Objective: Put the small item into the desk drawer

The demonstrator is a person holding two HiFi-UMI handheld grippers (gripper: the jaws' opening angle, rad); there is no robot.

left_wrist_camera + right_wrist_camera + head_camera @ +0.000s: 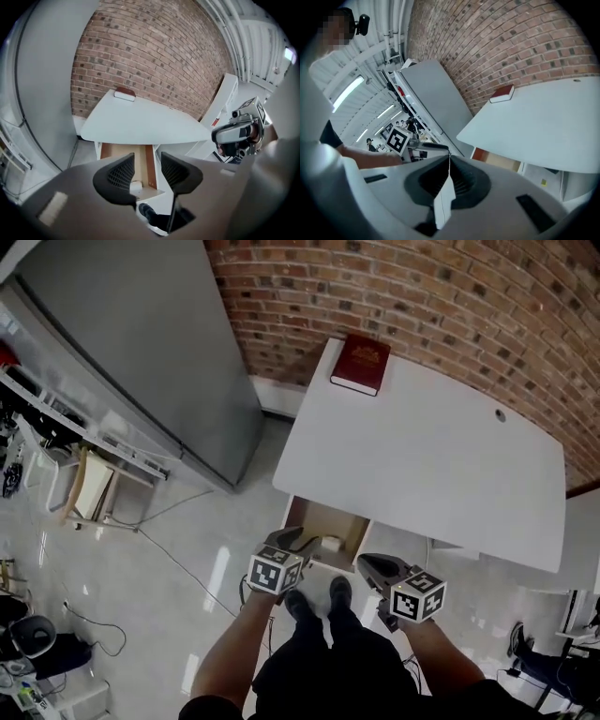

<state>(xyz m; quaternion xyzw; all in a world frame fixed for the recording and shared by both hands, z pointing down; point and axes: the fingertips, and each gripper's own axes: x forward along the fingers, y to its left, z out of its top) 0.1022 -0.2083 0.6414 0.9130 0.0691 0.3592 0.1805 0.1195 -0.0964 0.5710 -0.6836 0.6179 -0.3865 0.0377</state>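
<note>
There, the open drawer (315,519) holds a white item (330,543).

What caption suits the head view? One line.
Open drawer with white item inside, left gripper and right gripper before it; book on desk.

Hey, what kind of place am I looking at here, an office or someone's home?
Most likely an office or lab workspace, not a home: a plain white desk with its drawer open stands against a bare brick wall, and cables trail over the glossy floor beside cluttered shelving.
</note>
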